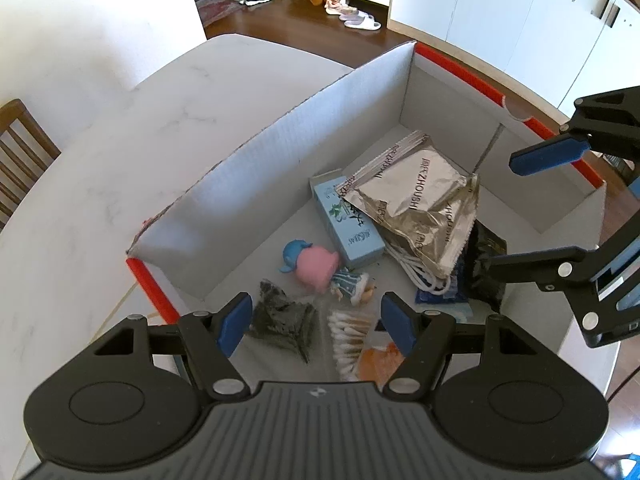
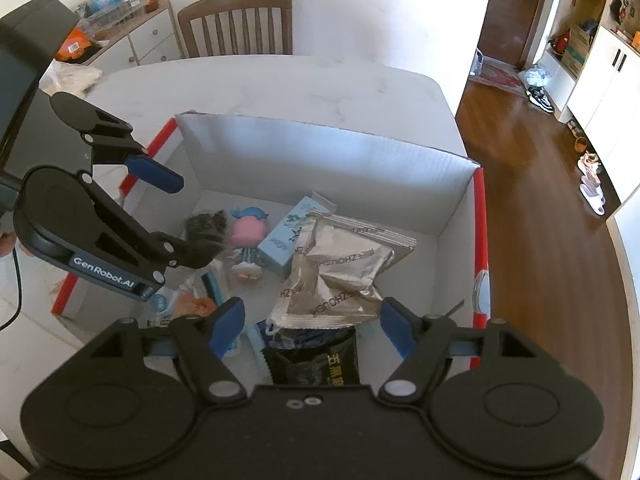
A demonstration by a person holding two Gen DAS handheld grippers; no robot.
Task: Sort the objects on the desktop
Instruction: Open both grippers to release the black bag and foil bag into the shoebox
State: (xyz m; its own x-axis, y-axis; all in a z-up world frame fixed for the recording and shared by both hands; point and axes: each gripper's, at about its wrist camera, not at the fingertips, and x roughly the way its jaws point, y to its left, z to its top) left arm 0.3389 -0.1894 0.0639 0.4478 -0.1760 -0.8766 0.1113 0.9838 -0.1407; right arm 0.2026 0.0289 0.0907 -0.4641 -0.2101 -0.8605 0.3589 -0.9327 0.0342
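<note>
An open white cardboard box with red edges holds the sorted items. Inside lie a silver foil pouch, a light blue carton, a pink-and-blue doll, a dark grey packet, a bag of cotton swabs and a black packet. My left gripper hovers open over the swabs, holding nothing. My right gripper is open and holds nothing, above the foil pouch and black packet. Each gripper shows in the other's view: right gripper, left gripper.
The box stands on a white marble table. A wooden chair is behind the table, and a cluttered sideboard is at the far left. Wooden floor with shoes lies beyond the table's edge.
</note>
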